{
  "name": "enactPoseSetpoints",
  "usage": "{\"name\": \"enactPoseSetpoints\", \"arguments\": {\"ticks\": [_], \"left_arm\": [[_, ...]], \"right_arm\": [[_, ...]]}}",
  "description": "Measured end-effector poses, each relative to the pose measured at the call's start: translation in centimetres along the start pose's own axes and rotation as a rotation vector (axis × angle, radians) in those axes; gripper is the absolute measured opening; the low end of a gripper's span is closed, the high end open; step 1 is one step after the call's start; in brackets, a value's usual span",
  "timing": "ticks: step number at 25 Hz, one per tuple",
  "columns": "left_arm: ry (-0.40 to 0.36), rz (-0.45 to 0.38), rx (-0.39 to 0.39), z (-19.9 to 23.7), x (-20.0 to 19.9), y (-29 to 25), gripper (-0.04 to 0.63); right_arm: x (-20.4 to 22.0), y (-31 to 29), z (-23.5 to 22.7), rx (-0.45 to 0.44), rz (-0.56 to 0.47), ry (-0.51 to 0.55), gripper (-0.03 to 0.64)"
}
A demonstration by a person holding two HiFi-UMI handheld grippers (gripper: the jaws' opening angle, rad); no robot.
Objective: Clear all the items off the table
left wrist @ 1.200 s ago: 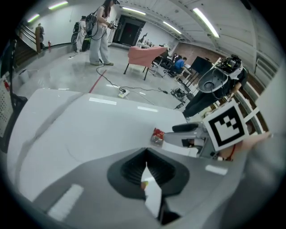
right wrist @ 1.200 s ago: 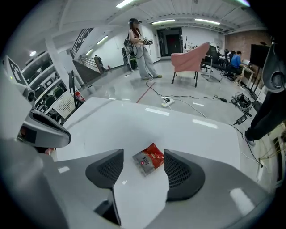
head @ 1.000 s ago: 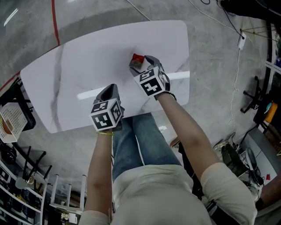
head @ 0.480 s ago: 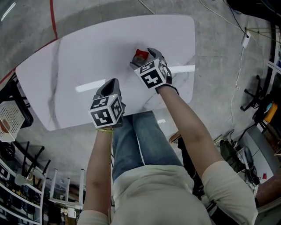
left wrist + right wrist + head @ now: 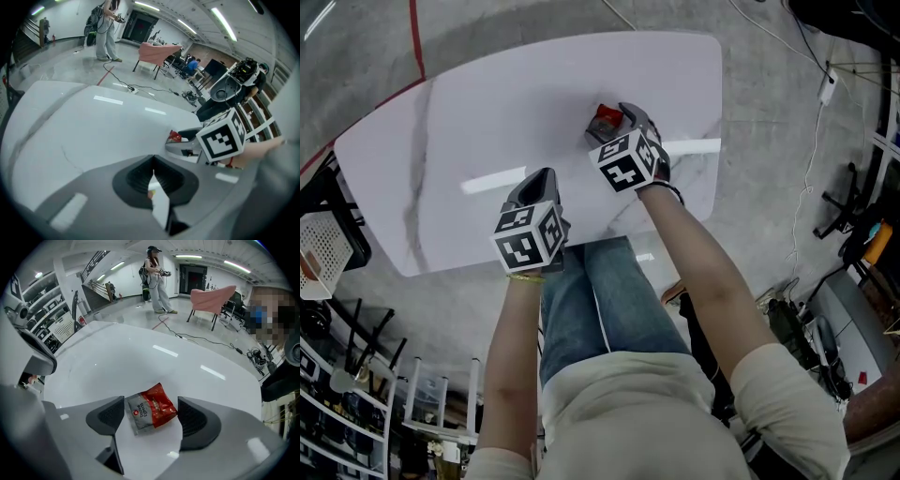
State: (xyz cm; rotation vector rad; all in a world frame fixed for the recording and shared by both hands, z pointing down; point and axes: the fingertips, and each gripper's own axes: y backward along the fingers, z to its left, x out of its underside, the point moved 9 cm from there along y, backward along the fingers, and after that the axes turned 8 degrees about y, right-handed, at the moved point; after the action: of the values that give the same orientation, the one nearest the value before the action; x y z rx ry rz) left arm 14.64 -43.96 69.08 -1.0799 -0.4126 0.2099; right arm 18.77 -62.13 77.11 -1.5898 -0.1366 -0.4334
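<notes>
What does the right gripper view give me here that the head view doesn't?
Right gripper view only: the sachet lying flat between the right tongs' closing jaws, pads not yet on it, with print on its grey end. Head view only: the table's whole outline, the marker cube on those tongs, and the person's legs. Both: the red sachet on the white tabletop.
</notes>
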Motion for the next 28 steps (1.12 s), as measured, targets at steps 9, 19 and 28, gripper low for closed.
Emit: {"name": "enactPoseSetpoints", "arguments": {"ticks": [9,19,28], "left_arm": [[-0.006,-0.009,0.004,0.2,0.1,1.3,0.009],[-0.013,-0.034,0.017,-0.6,0.7,4.4,0.009],[-0.013,-0.071,0.017,-1.8,0.1,8.4,0.009]], "right_arm": [[-0.2,0.9,-0.3,0.02,0.045,-0.074,0.044],[-0.8,4.3,0.9,0.038,0.044,-0.053,0.04],[-1.9,9.5,2.5,0.052,0.005,-0.027,0.04]]}}
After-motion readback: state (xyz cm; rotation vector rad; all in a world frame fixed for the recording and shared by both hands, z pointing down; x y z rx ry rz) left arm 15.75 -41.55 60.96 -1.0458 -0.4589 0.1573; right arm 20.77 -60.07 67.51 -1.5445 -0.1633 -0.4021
